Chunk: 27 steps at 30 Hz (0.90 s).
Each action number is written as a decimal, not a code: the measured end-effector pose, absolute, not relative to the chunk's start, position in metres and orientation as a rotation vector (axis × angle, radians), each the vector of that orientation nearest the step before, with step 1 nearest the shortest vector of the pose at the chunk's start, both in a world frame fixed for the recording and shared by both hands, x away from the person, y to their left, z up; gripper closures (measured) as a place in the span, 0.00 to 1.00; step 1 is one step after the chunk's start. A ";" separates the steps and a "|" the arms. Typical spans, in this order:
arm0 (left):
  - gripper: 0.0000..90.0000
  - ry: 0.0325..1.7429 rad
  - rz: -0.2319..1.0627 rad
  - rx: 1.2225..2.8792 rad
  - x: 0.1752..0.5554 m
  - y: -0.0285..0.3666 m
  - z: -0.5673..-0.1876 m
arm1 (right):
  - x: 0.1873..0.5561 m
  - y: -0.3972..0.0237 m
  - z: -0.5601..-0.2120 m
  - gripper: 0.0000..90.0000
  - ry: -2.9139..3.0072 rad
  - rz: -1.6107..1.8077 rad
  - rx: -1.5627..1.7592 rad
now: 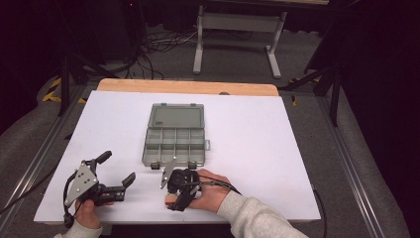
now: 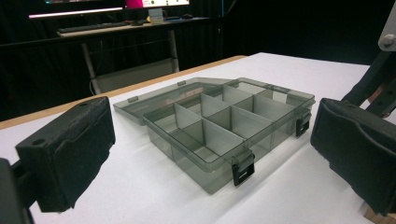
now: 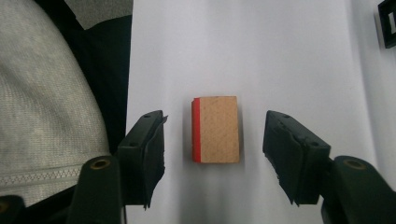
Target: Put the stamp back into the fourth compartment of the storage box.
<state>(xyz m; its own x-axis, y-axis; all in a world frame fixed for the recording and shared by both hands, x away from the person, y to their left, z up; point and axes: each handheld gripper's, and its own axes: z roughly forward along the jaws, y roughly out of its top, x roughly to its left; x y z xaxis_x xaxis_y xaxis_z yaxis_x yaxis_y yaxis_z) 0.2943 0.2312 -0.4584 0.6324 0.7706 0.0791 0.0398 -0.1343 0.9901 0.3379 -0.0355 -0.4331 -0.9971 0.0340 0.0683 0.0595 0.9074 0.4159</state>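
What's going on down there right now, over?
Right claw open, straddling block, not touching. Left claw open, empty, facing open box. Nothing in the way.

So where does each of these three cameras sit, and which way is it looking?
High view: above the person's side, looking forward and down on the table; hands and both grippers show.
Left gripper view: along its jaws toward the open compartment box.
Right gripper view: straight down on a wooden block; grey sleeve beside.
Shared: the box, in the high and left views.

High view overlooks table [image 1: 257, 129]; gripper views sit close.
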 end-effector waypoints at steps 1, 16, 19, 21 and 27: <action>0.01 0.688 0.724 1.599 0.294 0.231 -0.458 | 0.338 -0.035 -0.433 0.45 -3.014 -0.658 -0.068; 0.01 0.684 0.719 1.600 0.294 0.231 -0.458 | 0.334 -0.031 -0.436 0.67 -3.075 -0.641 -0.010; 0.01 0.687 0.717 1.598 0.294 0.231 -0.458 | 0.334 -0.030 -0.437 0.69 -3.076 -0.634 -0.002; 0.01 0.687 0.717 1.598 0.294 0.231 -0.458 | 0.334 -0.030 -0.437 0.72 -3.073 -0.629 -0.002; 0.01 0.683 0.718 1.601 0.294 0.231 -0.458 | 0.333 -0.030 -0.438 0.73 -3.074 -0.627 0.000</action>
<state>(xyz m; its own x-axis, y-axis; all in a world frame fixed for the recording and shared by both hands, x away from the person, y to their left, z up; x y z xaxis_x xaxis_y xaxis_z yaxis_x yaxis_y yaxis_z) 0.2943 0.2312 -0.4583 0.6381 0.7659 0.0789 0.0400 -0.1354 0.9900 0.3333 -0.0295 -0.4375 -1.0000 -0.0008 0.0045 0.0010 0.9202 0.3915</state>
